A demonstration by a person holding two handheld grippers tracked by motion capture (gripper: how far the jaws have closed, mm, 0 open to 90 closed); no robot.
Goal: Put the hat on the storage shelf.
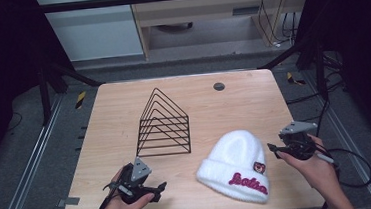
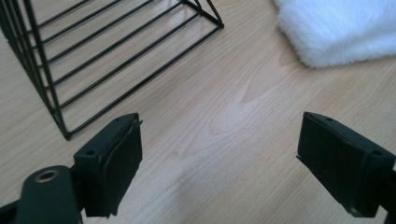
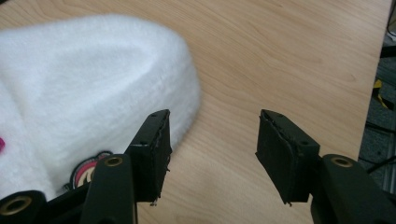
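A fluffy white beanie (image 1: 235,160) with red lettering and a small round patch lies flat on the wooden table (image 1: 243,100), front right. A black wire rack (image 1: 164,131) with triangular dividers stands near the table's middle. My left gripper (image 1: 160,189) hovers at the front left, pointing right toward the beanie, and is open with bare wood between its jaws. In the left gripper view the rack (image 2: 140,81) is upper left and the beanie (image 2: 336,28) upper right. My right gripper (image 1: 273,150) sits just right of the beanie, partly open, with nothing between its jaws (image 3: 212,140); the beanie (image 3: 84,84) lies beside its left jaw.
A dark round grommet (image 1: 218,86) sits in the tabletop at the back right. Bare wood stretches between the rack and the beanie. The table's right edge runs close to my right hand, with cables on the floor beyond it.
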